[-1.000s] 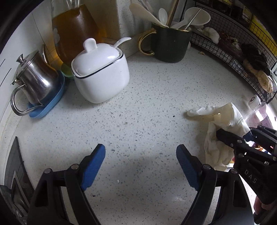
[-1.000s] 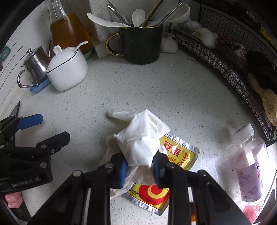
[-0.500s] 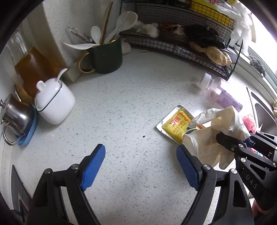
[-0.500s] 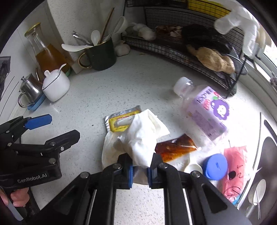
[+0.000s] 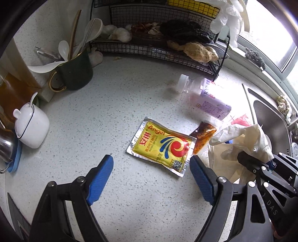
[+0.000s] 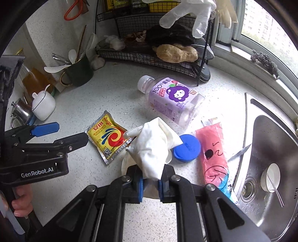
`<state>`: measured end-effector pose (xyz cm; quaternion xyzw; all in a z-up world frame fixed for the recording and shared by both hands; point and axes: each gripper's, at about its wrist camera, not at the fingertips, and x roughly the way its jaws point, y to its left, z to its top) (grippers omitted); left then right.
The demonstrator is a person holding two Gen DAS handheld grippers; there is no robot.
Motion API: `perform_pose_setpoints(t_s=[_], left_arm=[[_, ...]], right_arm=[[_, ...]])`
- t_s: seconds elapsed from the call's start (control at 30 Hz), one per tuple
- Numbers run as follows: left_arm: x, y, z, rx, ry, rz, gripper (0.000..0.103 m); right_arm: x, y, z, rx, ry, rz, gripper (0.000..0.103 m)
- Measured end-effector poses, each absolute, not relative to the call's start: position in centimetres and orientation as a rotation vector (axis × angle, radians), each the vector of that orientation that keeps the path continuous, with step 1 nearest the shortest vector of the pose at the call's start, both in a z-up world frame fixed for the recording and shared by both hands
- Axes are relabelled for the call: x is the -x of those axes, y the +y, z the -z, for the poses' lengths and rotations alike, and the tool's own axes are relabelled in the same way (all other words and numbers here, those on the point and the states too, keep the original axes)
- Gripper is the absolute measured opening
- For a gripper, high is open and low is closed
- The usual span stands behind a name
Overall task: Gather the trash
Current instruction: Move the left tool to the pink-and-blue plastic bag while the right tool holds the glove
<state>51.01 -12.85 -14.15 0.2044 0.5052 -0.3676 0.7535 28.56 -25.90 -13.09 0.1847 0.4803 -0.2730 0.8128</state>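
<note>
A: We see a pale speckled counter [image 5: 78, 119] running into a corner; a black wire rack [image 6: 149, 55] stands at the back with garlic and dried goods on its shelf, a window [image 6: 264, 28] glows on the right, and a steel sink [image 6: 270, 152] sits below it.

B: We also have a dark green mug of utensils [image 5: 76, 68], a white lidded sugar pot [image 5: 31, 128] and a steel pitcher [image 6: 19, 111] along the left wall; clear gloves [image 6: 188, 13] hang from the top of the rack.

A: For the trash, we hold the crumpled white glove [image 6: 152, 149] off the counter; the right gripper [image 6: 150, 183] has its fingers pinched tight on the glove's lower end.

B: Our left gripper [image 5: 151, 178] hangs with its blue fingers [image 5: 100, 178] spread wide and nothing between them; the yellow yeast sachet [image 5: 162, 147] lies flat on the counter just ahead of them.

A: Beside it we find a red sauce packet [image 5: 203, 135], a toppled grape juice bottle [image 6: 173, 100], a blue lid [image 6: 187, 148] and a pink wrapper [image 6: 212, 150] near the sink edge.

B: Against a second ago, we have lifted both grippers and swung right; then the glove lay on the sachet and the pots filled the left view; now the sachet is uncovered, and the sink and window have come into sight.
</note>
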Motion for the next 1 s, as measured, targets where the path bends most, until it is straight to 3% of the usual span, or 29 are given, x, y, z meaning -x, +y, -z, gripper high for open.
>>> perform_pose_setpoints(t_s=[0.63,1.0], left_arm=[[-41.0,-19.5,10.7,-0.471,1.078,1.054,0.083],[-36.7,-24.6,13.0,-0.479,1.152,0.916,0.083]], right_arm=[[-19.8,-29.3,7.1,-0.338,0.872,0.802,0.011],[-16.8,-35.1,9.3,-0.329,0.902,0.691,0.011]])
